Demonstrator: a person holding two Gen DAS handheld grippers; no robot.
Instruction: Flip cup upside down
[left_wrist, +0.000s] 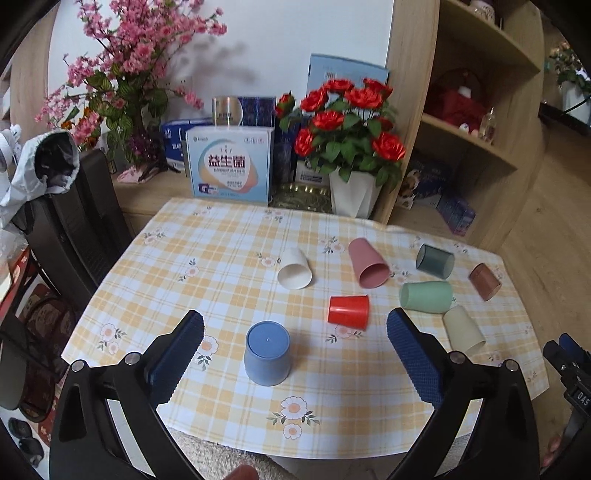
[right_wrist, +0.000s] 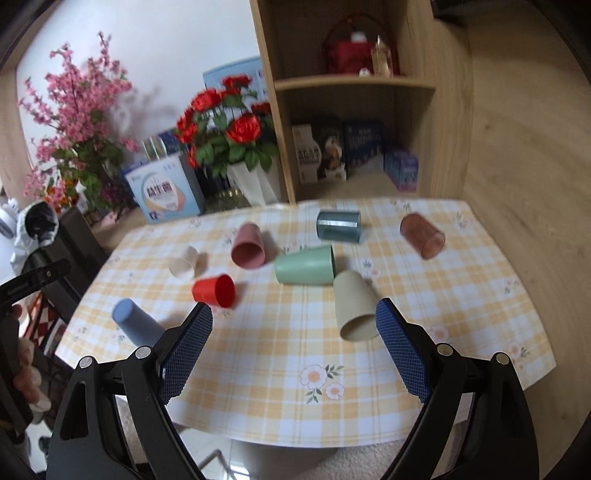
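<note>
- My left fingers are spread wide and hold nothing.
- The blue cup stands upside down on the desk, bottom up, in the gap between my left fingers. They do not touch it.
- My right fingers are spread wide too and hold nothing.
- The cream cup lies on its side just in front of my right fingers, close to the right one. Its open end faces me.
- The red cup lies on its side near the middle of the desk, just past the blue cup.
- The white cup and the pink cup lie on their sides farther back, open ends toward me.
- The green cup lies on its side next to the cream cup.
- The dark gray cup and the brown cup lie on their sides near the far right of the desk.
- A yellow checked cloth with little flowers covers the desk.
- Red roses in a white pot stand behind the desk, next to a wooden shelf.
- Pink flowers and a blue and white box are at the back too.
</note>
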